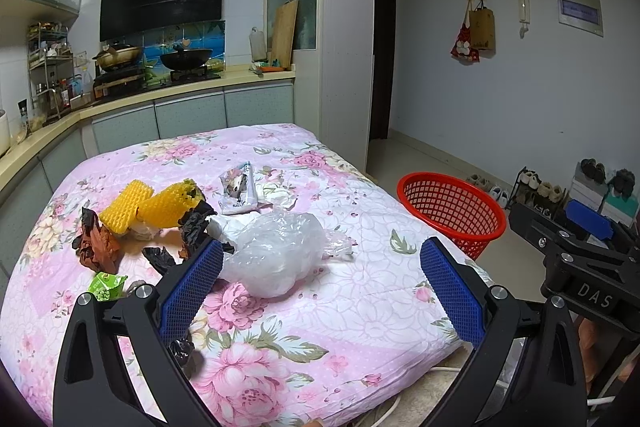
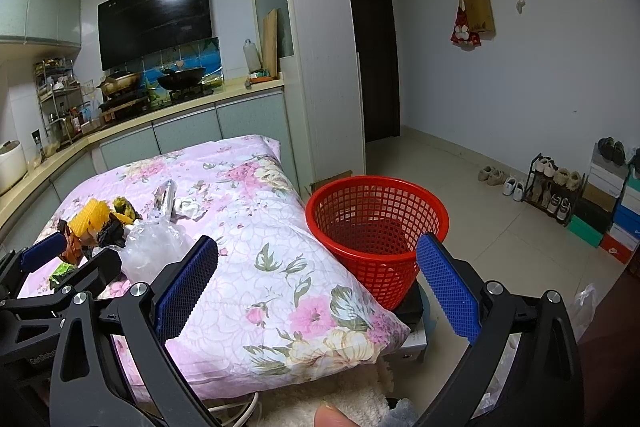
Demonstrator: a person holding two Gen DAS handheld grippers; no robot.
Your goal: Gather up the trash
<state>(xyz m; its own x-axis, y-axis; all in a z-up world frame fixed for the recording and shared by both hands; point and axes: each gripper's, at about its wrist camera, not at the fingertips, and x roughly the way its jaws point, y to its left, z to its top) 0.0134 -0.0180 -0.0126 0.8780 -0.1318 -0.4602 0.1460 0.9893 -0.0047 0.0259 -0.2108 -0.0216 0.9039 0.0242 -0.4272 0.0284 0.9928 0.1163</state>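
Note:
Trash lies on a pink floral quilt (image 1: 360, 291): a crumpled clear plastic bag (image 1: 276, 255), yellow foam netting (image 1: 148, 207), black and brown wrappers (image 1: 96, 243), a green packet (image 1: 106, 285) and a white snack pouch (image 1: 240, 191). A red mesh basket (image 1: 452, 211) stands off the quilt's right edge. My left gripper (image 1: 320, 287) hovers open over the quilt, its left pad beside the clear bag. My right gripper (image 2: 318, 283) is open and holds nothing, between the quilt's corner and the red basket (image 2: 376, 227). The trash pile (image 2: 120, 227) shows at the left.
A kitchen counter (image 1: 160, 99) with a stove and pans runs behind the quilt. Shoes, a shoe rack (image 2: 552, 187) and stacked boxes line the right wall. A white cable (image 2: 236, 407) lies under the quilt's front edge. A person's fingertip (image 2: 332, 415) shows at the bottom.

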